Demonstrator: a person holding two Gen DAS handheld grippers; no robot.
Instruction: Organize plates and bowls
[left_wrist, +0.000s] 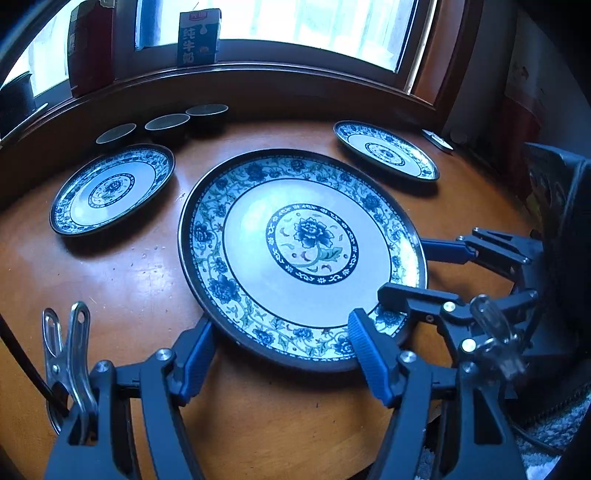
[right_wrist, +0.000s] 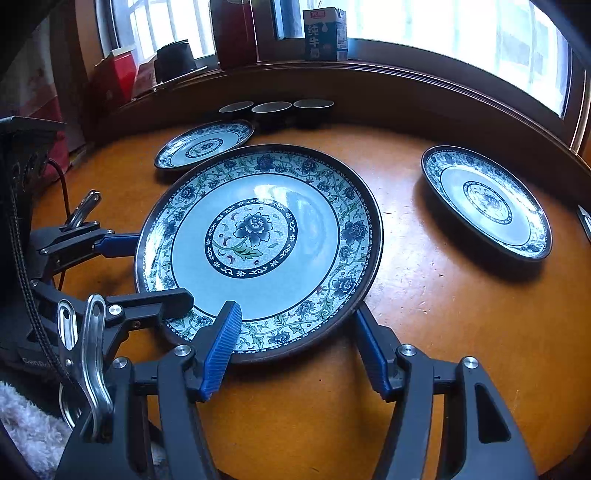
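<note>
A large blue-and-white floral plate (left_wrist: 295, 240) (right_wrist: 258, 240) lies over the middle of the round wooden table (left_wrist: 129, 277). My left gripper (left_wrist: 280, 321) straddles its near rim, one blue pad on top of the rim and the other under the outer edge. My right gripper (right_wrist: 295, 308) holds the same rim a little further round in the same way, and it also shows in the left wrist view (left_wrist: 404, 269). Two smaller matching plates sit apart, one at the left (left_wrist: 110, 188) (right_wrist: 205, 144) and one at the right (left_wrist: 386, 151) (right_wrist: 487, 201).
Three small dark cups (left_wrist: 168, 122) (right_wrist: 273, 107) stand in a row at the table's far edge. On the windowsill behind are a milk carton (left_wrist: 197, 37) and a red box (left_wrist: 92, 44). A small flat white item (left_wrist: 437, 140) lies at the table's right edge.
</note>
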